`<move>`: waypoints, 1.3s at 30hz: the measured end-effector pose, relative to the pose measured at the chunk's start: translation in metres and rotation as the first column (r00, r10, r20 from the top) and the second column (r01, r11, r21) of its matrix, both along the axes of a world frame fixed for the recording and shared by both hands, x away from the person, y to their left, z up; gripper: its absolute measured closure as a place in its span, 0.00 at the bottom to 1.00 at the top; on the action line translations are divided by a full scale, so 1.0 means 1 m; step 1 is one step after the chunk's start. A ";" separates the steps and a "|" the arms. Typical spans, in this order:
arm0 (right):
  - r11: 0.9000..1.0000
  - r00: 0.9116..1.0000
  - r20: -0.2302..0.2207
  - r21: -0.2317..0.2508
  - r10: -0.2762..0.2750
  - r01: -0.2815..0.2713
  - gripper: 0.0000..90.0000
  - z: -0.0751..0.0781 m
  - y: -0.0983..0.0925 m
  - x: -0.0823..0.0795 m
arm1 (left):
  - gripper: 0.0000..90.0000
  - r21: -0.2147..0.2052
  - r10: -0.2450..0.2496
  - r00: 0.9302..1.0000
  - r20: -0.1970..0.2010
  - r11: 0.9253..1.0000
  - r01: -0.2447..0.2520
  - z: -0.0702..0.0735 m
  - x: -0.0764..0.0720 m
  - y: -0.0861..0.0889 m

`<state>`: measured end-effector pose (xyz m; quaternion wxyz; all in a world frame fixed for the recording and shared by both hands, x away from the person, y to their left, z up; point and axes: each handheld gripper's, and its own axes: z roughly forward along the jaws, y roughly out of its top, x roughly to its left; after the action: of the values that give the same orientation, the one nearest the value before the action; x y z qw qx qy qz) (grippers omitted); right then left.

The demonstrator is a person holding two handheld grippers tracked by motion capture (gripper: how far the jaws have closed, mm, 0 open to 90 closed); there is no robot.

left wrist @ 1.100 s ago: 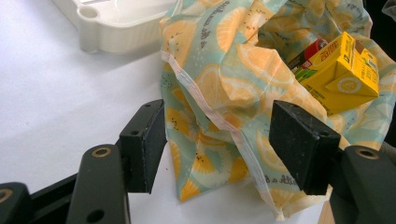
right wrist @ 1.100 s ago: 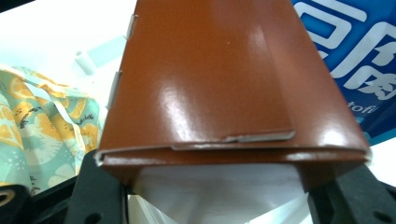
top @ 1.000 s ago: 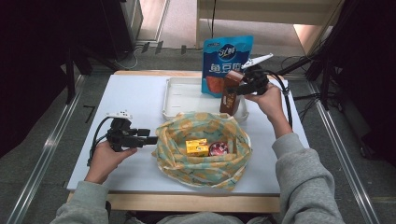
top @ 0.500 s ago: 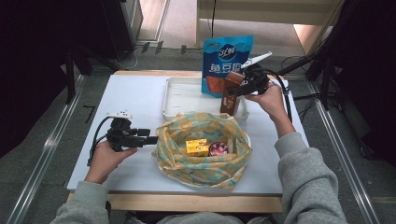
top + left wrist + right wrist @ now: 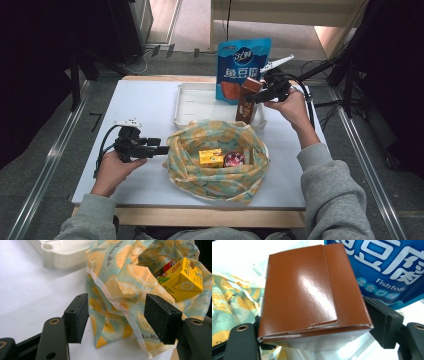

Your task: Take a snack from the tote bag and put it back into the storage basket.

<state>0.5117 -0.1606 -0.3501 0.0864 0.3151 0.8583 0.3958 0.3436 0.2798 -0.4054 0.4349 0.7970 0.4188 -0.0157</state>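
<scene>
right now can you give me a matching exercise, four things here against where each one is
Things:
1. brown carton
2. yellow box
3. blue pouch
4. white tray

Places:
A. inside the patterned cloth bag
B. on the table behind the bag
C. between the right tongs
D. standing at the tray's far side

Pairs: 1-C, 2-A, 3-D, 4-B

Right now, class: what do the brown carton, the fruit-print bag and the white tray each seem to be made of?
Brown carton: glossy coated cardboard, by its folded flaps and shiny highlight. Fruit-print bag: soft woven cloth, probably; it wrinkles, slumps and has a stitched hem. White tray: likely moulded plastic, with smooth rounded rims and a dull sheen.
</scene>
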 end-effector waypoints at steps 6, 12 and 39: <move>1.000 1.000 -0.014 0.018 -0.017 0.018 0.25 0.000 -0.005 -0.005 | 0.42 -0.005 0.002 1.000 0.000 1.000 -0.002 -0.001 0.000 0.000; 0.999 1.000 -0.017 0.032 -0.026 0.026 0.23 0.001 -0.009 -0.010 | 0.42 -0.004 0.003 1.000 -0.001 1.000 -0.003 -0.001 0.000 0.000; 0.999 0.999 0.005 0.021 -0.042 0.042 0.46 -0.008 -0.018 -0.016 | 0.42 -0.002 0.006 1.000 -0.002 1.000 -0.006 -0.001 -0.001 0.001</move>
<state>0.4954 -0.1786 -0.3579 0.0936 0.3331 0.8470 0.4035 0.3426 0.2804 -0.4061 0.4353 0.7954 0.4214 -0.0156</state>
